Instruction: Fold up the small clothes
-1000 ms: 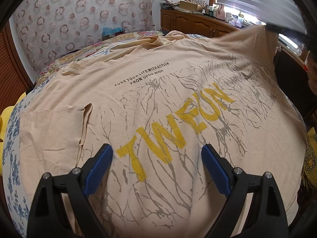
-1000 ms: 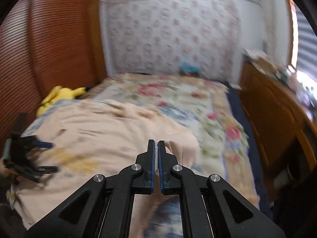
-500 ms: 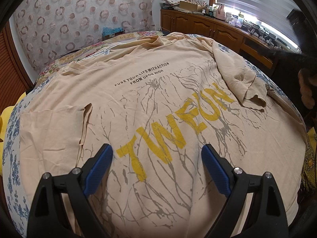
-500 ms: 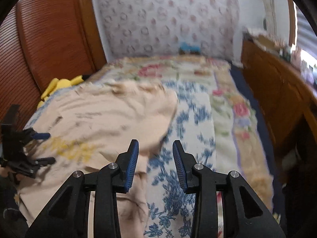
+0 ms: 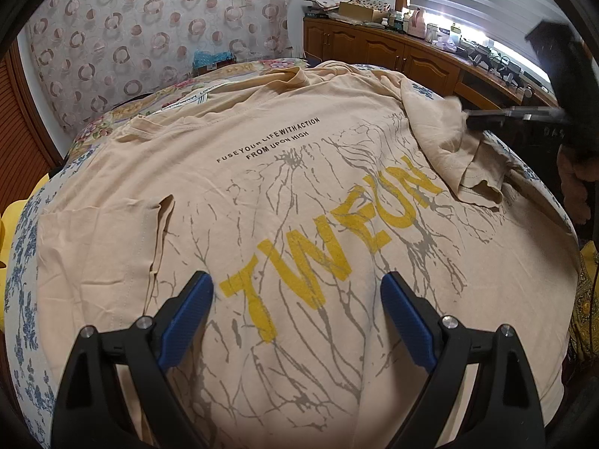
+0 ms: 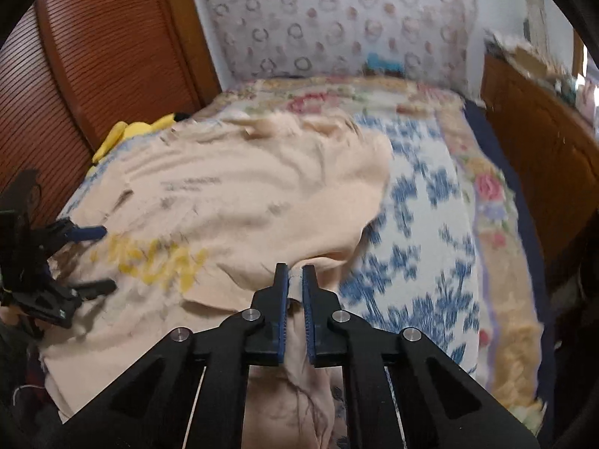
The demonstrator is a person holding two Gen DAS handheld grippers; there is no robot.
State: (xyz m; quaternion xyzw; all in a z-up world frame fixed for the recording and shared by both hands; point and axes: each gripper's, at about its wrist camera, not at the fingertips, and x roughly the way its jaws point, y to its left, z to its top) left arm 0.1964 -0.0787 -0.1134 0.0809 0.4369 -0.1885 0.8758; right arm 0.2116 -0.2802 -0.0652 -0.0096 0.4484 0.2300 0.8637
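Floral bed (image 5: pixel 22 269), left claw (image 5: pixel 295 292) wide open, right claw (image 6: pixel 295 280) pinching t-shirt (image 5: pixel 299 187) sleeve

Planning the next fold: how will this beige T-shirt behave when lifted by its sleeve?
The T-shirt likely drapes limply: its sleeve already lies crumpled. It looks thin, so probably light. It may drag across the bedspread rather than hold shape.

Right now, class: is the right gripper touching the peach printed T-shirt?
Touching. The right wrist view shows the right gripper closed on a fold of the peach printed T-shirt, fabric pinched between its blue pads.
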